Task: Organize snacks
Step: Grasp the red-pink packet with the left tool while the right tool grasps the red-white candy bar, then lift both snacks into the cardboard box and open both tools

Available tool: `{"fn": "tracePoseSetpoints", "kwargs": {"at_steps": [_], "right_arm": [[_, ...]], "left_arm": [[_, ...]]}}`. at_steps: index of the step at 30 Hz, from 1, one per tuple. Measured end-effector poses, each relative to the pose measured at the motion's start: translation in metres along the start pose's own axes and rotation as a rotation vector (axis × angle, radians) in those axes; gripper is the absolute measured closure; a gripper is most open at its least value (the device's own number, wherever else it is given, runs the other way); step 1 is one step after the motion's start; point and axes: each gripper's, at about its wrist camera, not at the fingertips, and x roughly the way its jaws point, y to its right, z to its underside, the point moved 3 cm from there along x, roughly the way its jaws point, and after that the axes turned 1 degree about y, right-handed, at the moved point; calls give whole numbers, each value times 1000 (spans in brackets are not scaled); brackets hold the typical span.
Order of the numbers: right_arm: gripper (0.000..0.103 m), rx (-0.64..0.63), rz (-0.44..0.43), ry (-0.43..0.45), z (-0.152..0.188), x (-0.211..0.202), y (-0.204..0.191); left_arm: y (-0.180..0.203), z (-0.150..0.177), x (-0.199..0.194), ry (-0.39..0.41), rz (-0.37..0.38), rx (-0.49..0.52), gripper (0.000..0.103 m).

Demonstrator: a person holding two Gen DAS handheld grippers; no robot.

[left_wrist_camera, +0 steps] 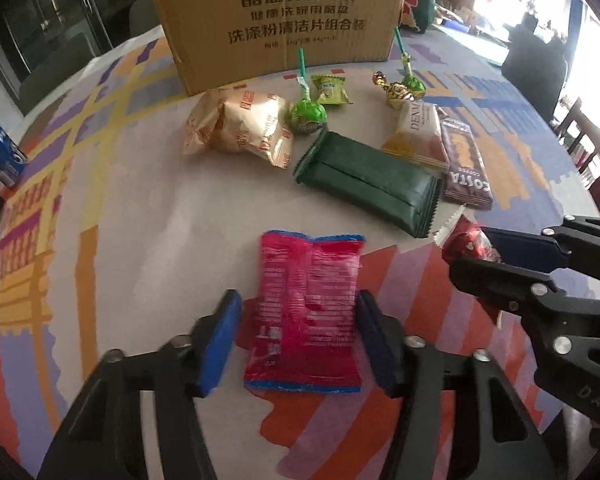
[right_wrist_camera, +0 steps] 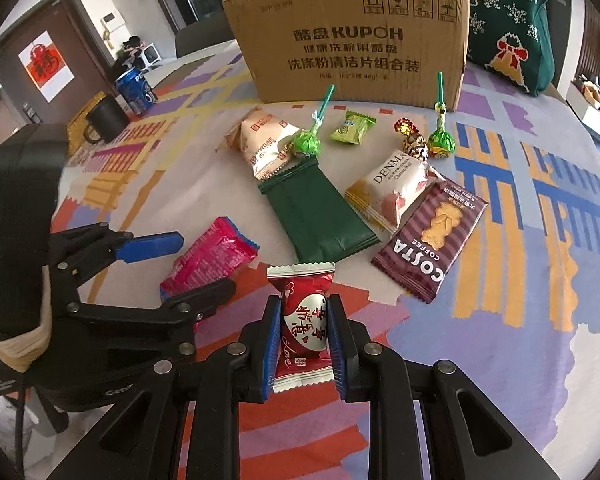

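Observation:
My left gripper [left_wrist_camera: 298, 338] is open, its blue pads on either side of a pink snack packet [left_wrist_camera: 306, 314] lying flat on the table; the right pad looks close to or touching its edge. The packet also shows in the right wrist view [right_wrist_camera: 208, 260]. My right gripper [right_wrist_camera: 304, 340] is shut on a red candy packet [right_wrist_camera: 304, 320] with a white heart. It also shows in the left wrist view [left_wrist_camera: 470, 244]. Further back lie a dark green pack [right_wrist_camera: 320, 216], a purple Costa pack [right_wrist_camera: 432, 236], a Denmark pack [right_wrist_camera: 392, 188], a beige biscuit pack [right_wrist_camera: 262, 140] and lollipops [right_wrist_camera: 306, 142].
A Kupoh cardboard box [right_wrist_camera: 352, 44] stands at the back of the patterned tablecloth [right_wrist_camera: 520, 280]. A small green candy [right_wrist_camera: 350, 128] and a gold-wrapped candy [right_wrist_camera: 412, 140] lie before it. A Pepsi can [right_wrist_camera: 134, 86] and black mug [right_wrist_camera: 104, 118] stand back left, a green bag [right_wrist_camera: 512, 32] back right.

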Motion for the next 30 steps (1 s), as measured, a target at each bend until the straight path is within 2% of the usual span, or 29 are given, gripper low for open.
{"fn": "tracePoseSetpoints", "kwargs": {"at_steps": [3,14,30], "right_arm": [[80,0,2,-1,0,1,0],[80,4,-3,36,-7,-13,3],[80,-7,9,203,-55,-59,6]], "left_arm": [[0,0,-4,9,-5,-5,62],[-2,-17,-39,104,13,-63,62],[-10,-70,-97,287,2,-73,62]]}}
